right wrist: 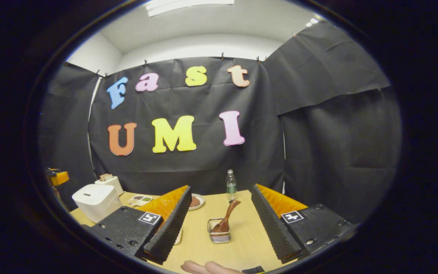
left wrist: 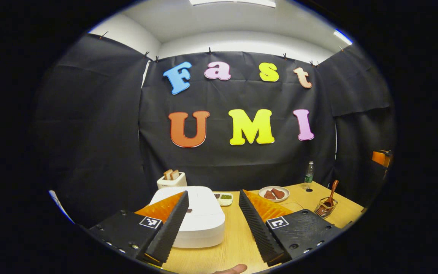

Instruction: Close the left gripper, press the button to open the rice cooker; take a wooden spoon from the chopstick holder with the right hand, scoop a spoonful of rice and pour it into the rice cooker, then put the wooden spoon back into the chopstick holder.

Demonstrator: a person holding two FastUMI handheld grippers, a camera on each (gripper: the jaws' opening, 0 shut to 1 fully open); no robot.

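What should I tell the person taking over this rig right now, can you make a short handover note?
Left claw: open, holding nothing, above the closed rice cooker.
Right claw: open, holding nothing, lined up with the chopstick holder.
Wooden spoon stands in the holder on the wooden table, handle leaning.
Done: nothing yet; lid down.
Left: close left claw, press the button, take the spoon, scoop rice, pour it in, return the spoon.
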